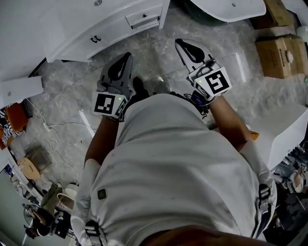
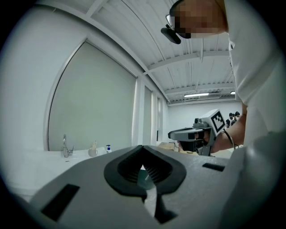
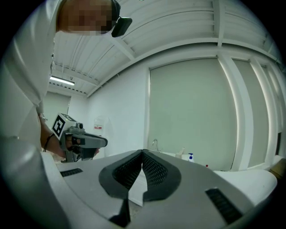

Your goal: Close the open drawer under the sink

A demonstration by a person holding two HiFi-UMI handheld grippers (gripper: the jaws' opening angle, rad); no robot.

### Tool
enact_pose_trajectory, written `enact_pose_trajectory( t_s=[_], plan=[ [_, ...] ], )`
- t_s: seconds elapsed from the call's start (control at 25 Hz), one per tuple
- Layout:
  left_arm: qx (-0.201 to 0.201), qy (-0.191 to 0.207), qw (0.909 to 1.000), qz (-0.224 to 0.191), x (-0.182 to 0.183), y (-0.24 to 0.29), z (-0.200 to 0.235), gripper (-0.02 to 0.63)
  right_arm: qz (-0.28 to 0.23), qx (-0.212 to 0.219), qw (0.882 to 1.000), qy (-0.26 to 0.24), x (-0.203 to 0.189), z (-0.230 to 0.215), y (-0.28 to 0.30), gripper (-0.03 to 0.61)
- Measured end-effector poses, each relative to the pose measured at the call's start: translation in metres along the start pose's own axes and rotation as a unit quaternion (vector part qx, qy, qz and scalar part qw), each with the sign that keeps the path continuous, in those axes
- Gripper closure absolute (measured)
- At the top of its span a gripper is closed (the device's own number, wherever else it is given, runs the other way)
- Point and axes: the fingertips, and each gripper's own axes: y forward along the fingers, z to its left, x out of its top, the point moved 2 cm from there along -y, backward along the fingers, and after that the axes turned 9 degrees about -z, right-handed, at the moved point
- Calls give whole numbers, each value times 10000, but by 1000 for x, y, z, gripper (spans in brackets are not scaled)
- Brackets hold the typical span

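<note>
The white vanity cabinet (image 1: 82,29) stands at the upper left of the head view. One small drawer (image 1: 143,17) in its front sticks out a little. Both grippers are held level over the marble floor, short of the cabinet. My left gripper (image 1: 126,57) has its jaws together with nothing between them, as the left gripper view (image 2: 143,148) also shows. My right gripper (image 1: 181,44) is shut and empty too (image 3: 143,153). A tap (image 2: 65,147) and a soap bottle (image 2: 108,148) stand on the white countertop ahead.
Cardboard boxes (image 1: 281,55) sit at the right. A white basin (image 1: 231,8) lies at the top. A white cable (image 1: 57,132) runs over the floor at the left, with clutter below it. A white counter (image 1: 284,129) stands close on the right.
</note>
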Motion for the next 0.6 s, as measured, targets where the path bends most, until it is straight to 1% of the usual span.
enact_pose_trajectory(
  t_s=[0.16,0.28,0.36,0.48,0.6],
  plan=[
    [265,11,9996,-79,-2,2,-46,604,-8,166,9999,-35,-1,-4,-55,554],
    [399,47,9991,-158,1,0,-85,604,1,309,9995,-93,-3,-4,-96,554],
    [473,80,9987,-174,0,0,-108,604,12,355,9994,-34,-9,-6,-118,554],
    [557,62,9983,-172,-3,-2,-139,604,130,390,9991,121,-18,-6,-143,554],
    [606,110,9980,-171,-1,-8,-159,604,-31,512,9986,108,-15,4,-155,554]
  ],
)
